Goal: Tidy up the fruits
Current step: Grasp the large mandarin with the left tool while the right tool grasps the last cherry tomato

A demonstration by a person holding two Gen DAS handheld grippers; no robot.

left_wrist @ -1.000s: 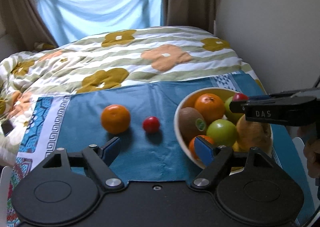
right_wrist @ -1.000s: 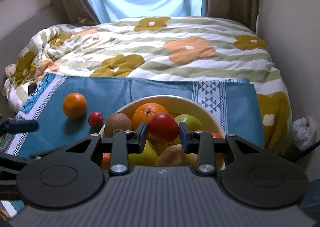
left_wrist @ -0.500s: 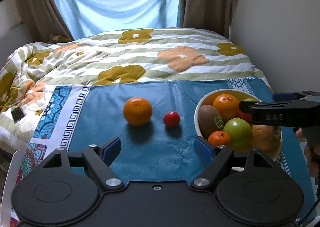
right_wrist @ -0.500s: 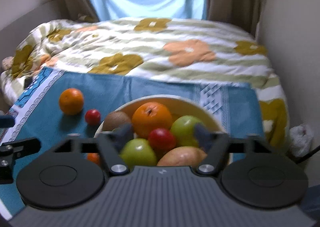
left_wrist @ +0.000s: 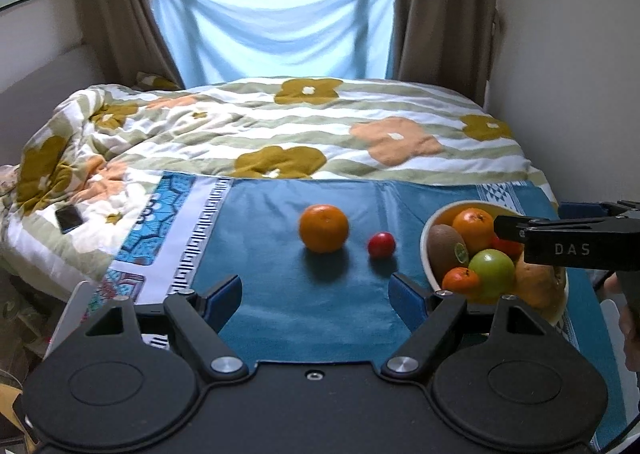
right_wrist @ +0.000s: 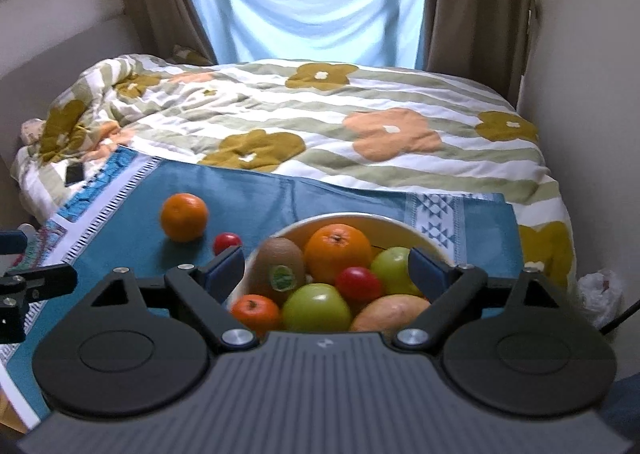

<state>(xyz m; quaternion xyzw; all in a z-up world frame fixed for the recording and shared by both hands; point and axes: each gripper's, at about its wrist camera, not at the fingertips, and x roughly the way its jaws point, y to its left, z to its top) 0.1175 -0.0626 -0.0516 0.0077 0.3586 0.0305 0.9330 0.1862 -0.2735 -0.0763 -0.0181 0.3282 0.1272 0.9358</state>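
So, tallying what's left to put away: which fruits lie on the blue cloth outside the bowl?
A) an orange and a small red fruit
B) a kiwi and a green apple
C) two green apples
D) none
A: the round orange and small red fruit sit on the blue cloth, left of the white bowl.

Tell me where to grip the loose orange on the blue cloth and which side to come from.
Take the orange across its widest middle, coming from the near side with the left gripper, whose jaws stand open and already face it. It is round, so any opposite sides would probably hold. The small red fruit sits apart on its right, so keep that jaw between the two.
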